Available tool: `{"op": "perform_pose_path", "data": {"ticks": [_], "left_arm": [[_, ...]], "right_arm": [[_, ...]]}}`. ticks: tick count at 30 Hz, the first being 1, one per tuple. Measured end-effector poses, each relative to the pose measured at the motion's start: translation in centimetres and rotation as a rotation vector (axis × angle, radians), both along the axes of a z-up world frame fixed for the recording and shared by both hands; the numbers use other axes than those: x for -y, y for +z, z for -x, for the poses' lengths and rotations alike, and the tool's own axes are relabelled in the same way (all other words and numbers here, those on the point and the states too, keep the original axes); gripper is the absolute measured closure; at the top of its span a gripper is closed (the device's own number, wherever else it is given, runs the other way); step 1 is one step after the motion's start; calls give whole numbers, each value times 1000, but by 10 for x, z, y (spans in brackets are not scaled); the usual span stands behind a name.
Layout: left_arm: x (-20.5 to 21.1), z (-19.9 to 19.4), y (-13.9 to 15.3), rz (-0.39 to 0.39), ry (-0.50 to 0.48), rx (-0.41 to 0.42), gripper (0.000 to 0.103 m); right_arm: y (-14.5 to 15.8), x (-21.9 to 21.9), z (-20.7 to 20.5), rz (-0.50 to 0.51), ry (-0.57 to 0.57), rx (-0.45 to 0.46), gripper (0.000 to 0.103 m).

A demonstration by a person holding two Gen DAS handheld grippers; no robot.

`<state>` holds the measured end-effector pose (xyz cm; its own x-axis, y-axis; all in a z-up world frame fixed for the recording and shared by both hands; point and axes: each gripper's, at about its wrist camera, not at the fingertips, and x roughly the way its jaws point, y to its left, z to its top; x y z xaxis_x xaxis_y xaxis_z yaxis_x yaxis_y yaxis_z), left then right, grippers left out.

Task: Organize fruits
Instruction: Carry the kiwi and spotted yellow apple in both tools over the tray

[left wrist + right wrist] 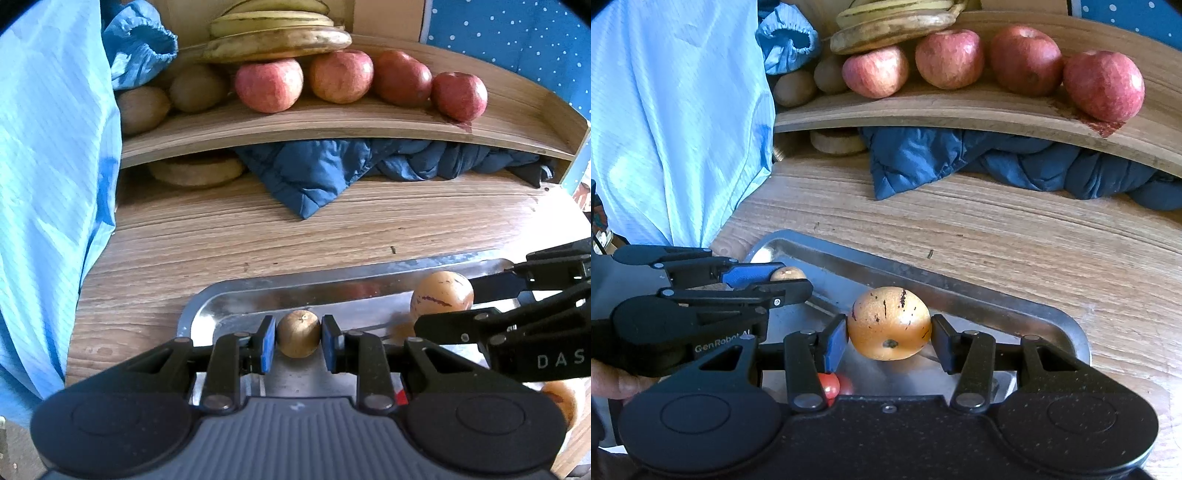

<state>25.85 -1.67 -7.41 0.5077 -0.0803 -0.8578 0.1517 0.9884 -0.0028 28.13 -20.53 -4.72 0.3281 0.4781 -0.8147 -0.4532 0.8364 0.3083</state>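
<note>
1. Nearest the lens, the two grippers are working side by side over the tray: the left gripper (298, 341) is closing its blue pads on a small brown fruit (298, 333), and the right gripper (888, 339) is closing on a larger orange fruit (888, 322).
2. Far behind, the wooden shelf (332, 123) is already carrying a row of red apples (269, 85), with bananas (277, 40) stacked above and kiwis (142, 109) at its left end, so each kind seems to be getting its own spot.
3. The metal tray (960, 291) is lying on the near part of the table (997, 229); both held fruits are sitting over it, and I cannot tell whether they are lifted clear of it.
4. The orange fruit is filling most of the right jaws' spread, so squeezing gently should be keeping its marked skin from bruising.
5. The small fruit is round and could be slipping; holding it across its middle looks safest.
6. A small red fruit (833, 386) is waiting at the tray's near edge, so the right gripper should be rising straight up before travelling far.
</note>
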Motion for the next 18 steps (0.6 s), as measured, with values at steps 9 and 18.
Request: {"op": "perform_pose_path", "data": {"ticks": [9,18], "left_arm": [[-4,-1,-2,-8,19,-3,75],[-5,-2,-5,-12,17,-7,74]], "right_arm": [[-4,-5,-2,9,14,-5,52],[-6,-6,-3,13,8,-9,52]]}}
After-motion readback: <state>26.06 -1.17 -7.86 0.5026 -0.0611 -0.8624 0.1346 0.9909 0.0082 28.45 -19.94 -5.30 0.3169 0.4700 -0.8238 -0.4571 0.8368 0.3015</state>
